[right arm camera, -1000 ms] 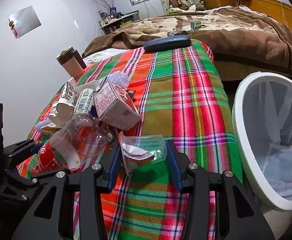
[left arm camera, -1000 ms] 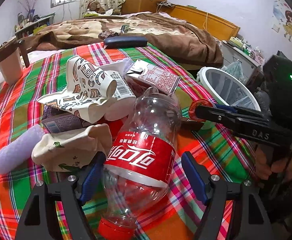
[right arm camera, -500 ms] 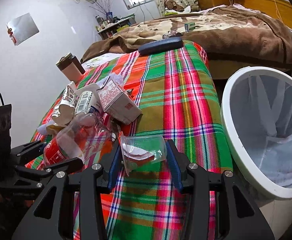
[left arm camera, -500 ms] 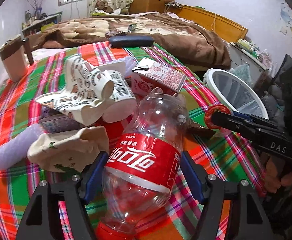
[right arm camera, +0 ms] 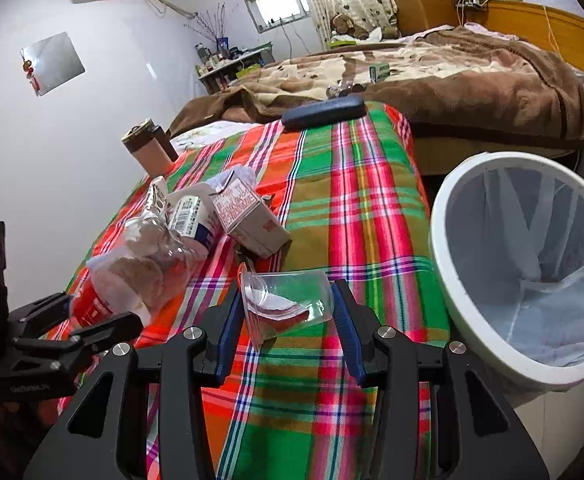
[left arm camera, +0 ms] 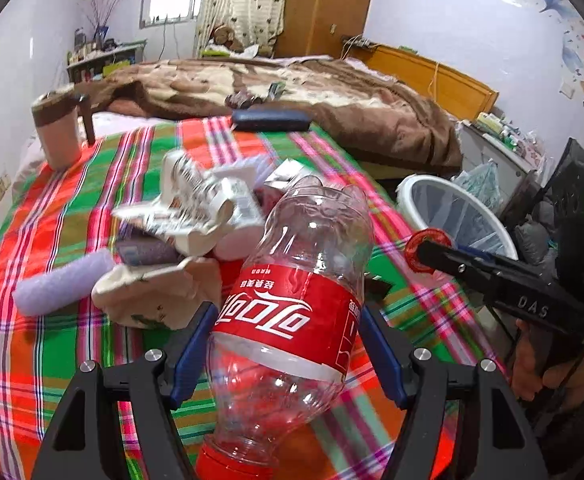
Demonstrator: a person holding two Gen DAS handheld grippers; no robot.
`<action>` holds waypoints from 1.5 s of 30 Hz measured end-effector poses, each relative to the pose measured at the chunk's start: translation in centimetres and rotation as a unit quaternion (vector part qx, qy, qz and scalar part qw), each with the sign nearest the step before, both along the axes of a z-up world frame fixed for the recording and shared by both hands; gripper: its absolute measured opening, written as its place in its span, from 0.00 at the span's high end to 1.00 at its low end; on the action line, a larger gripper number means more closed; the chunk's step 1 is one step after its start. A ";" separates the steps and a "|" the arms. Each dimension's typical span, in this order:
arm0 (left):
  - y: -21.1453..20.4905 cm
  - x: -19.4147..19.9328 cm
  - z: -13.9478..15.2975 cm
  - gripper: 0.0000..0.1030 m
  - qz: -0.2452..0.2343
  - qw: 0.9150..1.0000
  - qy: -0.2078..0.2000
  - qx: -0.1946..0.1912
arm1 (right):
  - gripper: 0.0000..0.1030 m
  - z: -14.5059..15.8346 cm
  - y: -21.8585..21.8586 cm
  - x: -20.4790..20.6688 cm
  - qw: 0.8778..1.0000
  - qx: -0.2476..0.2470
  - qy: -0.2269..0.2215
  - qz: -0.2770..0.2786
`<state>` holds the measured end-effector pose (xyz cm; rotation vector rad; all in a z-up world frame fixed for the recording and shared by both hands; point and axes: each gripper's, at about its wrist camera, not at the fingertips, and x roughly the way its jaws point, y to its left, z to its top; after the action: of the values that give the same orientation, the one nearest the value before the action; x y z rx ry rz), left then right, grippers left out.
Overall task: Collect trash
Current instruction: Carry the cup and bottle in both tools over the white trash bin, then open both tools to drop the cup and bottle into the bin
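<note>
My left gripper [left arm camera: 288,354] points down at a slant, its blue pads [left arm camera: 191,354] pressed against both sides of what it holds; its jaws have just been closing. My right gripper [right arm camera: 286,316] also angles downward, pads clamped on its load. In the left view, fingers of my right hand [left arm camera: 531,364] wrap the right gripper's handle.

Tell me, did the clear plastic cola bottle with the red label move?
Yes. The clear plastic cola bottle with the red label rose off the plaid cloth, its base now overlapping the carton pile behind.
</note>
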<state>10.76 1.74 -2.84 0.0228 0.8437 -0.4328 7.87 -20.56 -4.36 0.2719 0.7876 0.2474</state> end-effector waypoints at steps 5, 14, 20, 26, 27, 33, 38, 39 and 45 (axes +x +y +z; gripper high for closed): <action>-1.6 -0.4 1.5 0.31 -0.009 1.000 -0.013 -0.005 | 0.56 1.2 -1.3 -0.8 1.000 -0.014 -0.011 -0.021; -6.7 0.1 2.6 0.30 -0.043 0.999 -0.021 -0.014 | 0.56 2.5 -5.3 -1.2 0.997 -0.019 -0.028 -0.071; -10.8 1.4 2.6 0.30 -0.066 0.997 -0.014 -0.025 | 0.56 2.8 -8.4 -1.2 0.993 -0.030 -0.030 -0.108; -14.7 2.4 2.0 0.30 -0.094 0.995 -0.004 -0.030 | 0.56 2.2 -11.2 -1.0 0.989 -0.043 -0.015 -0.141; -15.4 2.5 1.9 0.30 -0.096 0.995 -0.004 -0.026 | 0.56 1.9 -11.6 -0.9 0.988 -0.045 -0.010 -0.145; -18.5 3.2 0.9 0.30 -0.111 0.994 0.010 -0.018 | 0.56 0.9 -13.5 -0.4 0.985 -0.059 0.011 -0.164; -20.7 3.9 0.1 0.30 -0.120 0.993 0.015 -0.005 | 0.56 0.2 -14.7 0.2 0.982 -0.083 0.030 -0.168; -21.3 4.0 -0.1 0.30 -0.119 0.993 0.012 0.005 | 0.56 0.2 -15.0 0.2 0.981 -0.087 0.031 -0.168; -22.9 4.9 -1.1 0.30 -0.127 0.992 0.023 0.004 | 0.56 -0.4 -16.0 0.6 0.978 -0.103 0.044 -0.176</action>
<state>15.69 -21.16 -3.99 0.1291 0.8918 -0.6708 8.48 -36.59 -4.72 0.2230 0.8305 -0.1811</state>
